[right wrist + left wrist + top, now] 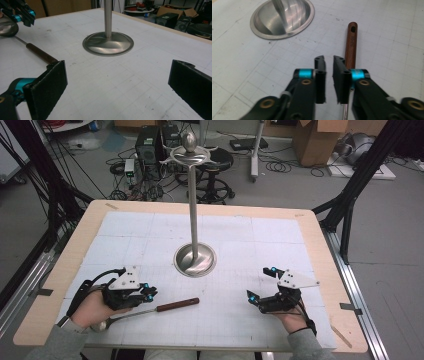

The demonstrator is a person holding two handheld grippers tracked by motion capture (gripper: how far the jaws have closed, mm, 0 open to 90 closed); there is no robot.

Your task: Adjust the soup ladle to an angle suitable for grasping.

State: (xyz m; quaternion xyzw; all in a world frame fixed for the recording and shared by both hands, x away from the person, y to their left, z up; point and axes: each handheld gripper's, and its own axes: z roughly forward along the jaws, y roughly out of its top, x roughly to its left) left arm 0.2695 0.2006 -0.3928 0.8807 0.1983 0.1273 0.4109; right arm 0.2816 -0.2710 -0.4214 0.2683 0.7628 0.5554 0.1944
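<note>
A ladle with a dark wooden handle (176,304) and a metal bowl (100,325) lies on the white gridded mat near the front left. My left gripper (149,293) hovers just above its metal shaft. In the left gripper view its jaws (329,60) stand a narrow gap apart with nothing between them, and the wooden handle (351,45) runs on beyond the right jaw. My right gripper (261,283) rests at the front right, open wide and empty (117,75). From there I see the ladle handle (40,53) and the left gripper (23,15) farther off.
A metal stand with a round dished base (195,260) and a tall pole (193,205) topped by curved hooks (190,152) rises from the mat's middle. The wooden table edge (320,245) frames the mat. Beyond the table are cables, boxes and a stool.
</note>
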